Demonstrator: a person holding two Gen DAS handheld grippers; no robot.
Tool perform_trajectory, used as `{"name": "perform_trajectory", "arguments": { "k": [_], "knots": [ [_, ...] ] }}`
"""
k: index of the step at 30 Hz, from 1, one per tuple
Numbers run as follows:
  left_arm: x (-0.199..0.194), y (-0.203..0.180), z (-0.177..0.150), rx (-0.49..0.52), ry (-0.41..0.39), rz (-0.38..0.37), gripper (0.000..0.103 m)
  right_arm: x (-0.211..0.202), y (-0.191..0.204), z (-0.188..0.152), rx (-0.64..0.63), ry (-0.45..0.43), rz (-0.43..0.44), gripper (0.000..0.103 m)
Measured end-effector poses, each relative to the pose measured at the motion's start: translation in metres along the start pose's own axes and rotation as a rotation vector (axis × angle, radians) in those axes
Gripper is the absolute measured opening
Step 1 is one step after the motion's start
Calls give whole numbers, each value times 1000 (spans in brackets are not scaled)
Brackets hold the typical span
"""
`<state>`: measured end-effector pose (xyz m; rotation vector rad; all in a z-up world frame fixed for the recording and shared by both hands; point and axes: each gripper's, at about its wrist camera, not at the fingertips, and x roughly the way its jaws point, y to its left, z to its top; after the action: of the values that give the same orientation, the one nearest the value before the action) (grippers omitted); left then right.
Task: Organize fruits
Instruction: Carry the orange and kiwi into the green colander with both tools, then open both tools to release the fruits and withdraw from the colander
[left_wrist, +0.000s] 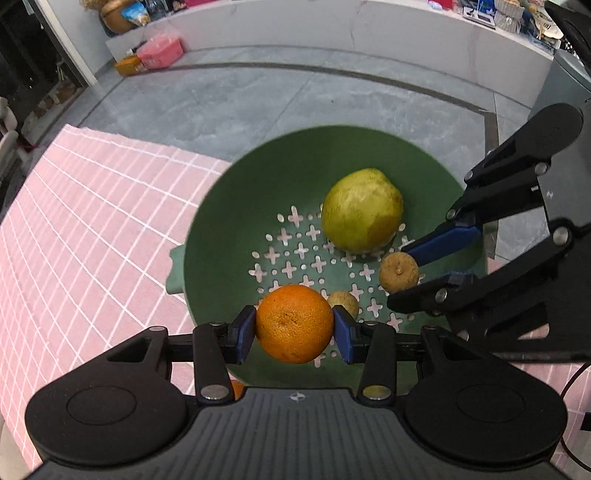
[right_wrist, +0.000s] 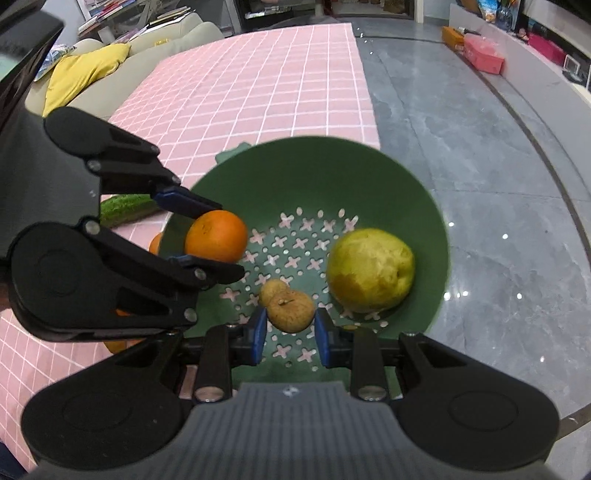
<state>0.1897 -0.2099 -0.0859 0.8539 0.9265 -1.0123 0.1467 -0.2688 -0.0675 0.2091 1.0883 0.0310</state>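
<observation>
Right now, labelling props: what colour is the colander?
Green colander, with cross-shaped holes; clearest in the right wrist view.

Green colander (left_wrist: 207, 236) looks like matt plastic, smooth, with cross and dot holes cut through the base. Orange (left_wrist: 294, 324) has glossy, pitted peel. Big yellow-green fruit (left_wrist: 362, 210) is dull and blotchy. Small brown fruit (left_wrist: 399, 272) is matt and rough-skinned. Tablecloth (left_wrist: 92, 206) is pink cloth with a white grid. Floor (right_wrist: 480, 155) is polished grey stone, reflecting lights. Gripper pads (left_wrist: 245, 334) are blue, on matt black plastic arms with shiny metal pins.
</observation>
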Motion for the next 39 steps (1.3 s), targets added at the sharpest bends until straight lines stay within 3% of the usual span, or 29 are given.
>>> {"name": "perform_trajectory", "arguments": {
  "k": [10,18,21,24,31,39],
  "knots": [
    [21,2,-2,22,70,16,50,13,5,0,-34,32,-10,24],
    [17,4,-1,6,64,41,56,12,5,0,-34,30,-21,25],
    [11,4,0,-6,43,42,60,10,6,1,-35,21,-16,33],
    [3,6,0,-29,25,38,61,6,5,1,-34,10,-20,35],
    [-40,22,-13,-159,-76,60,63,-8,2,2,-17,-29,-15,35],
    [-94,45,-69,-454,-186,115,68,-31,11,1,-7,-118,10,35]
  ]
}}
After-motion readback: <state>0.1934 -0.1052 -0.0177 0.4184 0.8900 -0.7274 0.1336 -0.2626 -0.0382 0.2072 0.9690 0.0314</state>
